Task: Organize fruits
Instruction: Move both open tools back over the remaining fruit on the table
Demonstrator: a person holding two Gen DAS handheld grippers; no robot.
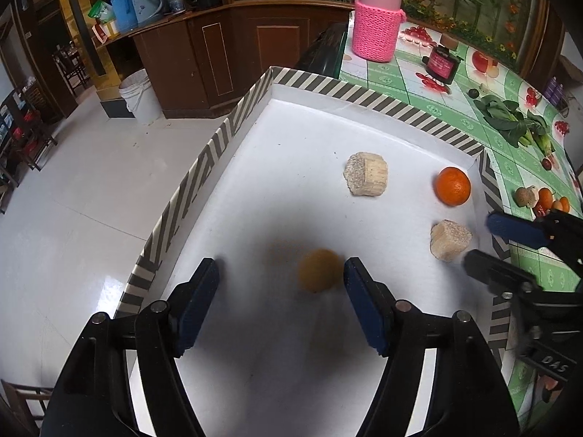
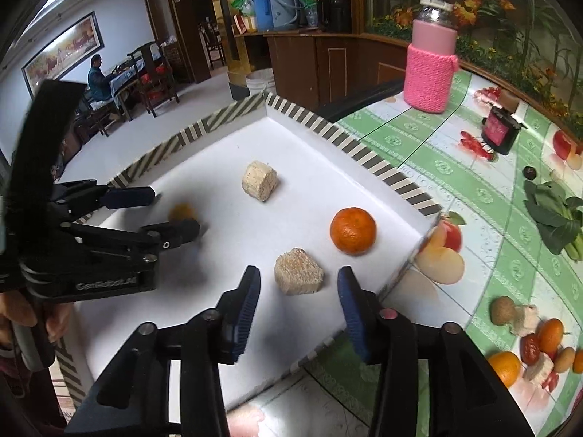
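A white tray with a striped rim point(image 1: 328, 87) point(image 2: 328, 123) holds an orange point(image 1: 452, 186) point(image 2: 352, 231) and two beige chunks. My left gripper point(image 1: 280, 284) point(image 2: 175, 213) is open over the tray's near left part. A blurred yellow-brown fruit point(image 1: 320, 271) point(image 2: 181, 211) sits between its fingers, close to the right pad and free of both. My right gripper point(image 2: 298, 291) point(image 1: 481, 240) is open around the nearer beige chunk point(image 2: 298, 271) point(image 1: 450, 240), with gaps on both sides. The farther chunk point(image 2: 259, 181) point(image 1: 366, 179) lies mid-tray.
On the green patterned tablecloth right of the tray lie a pile of small fruits point(image 2: 528, 342) point(image 1: 539, 198), leafy greens point(image 2: 554, 218) point(image 1: 510, 123), a small dark jar point(image 2: 499, 133) and a bottle in a pink knitted sleeve point(image 2: 431, 73) point(image 1: 377, 25). The tray's left side overhangs the floor.
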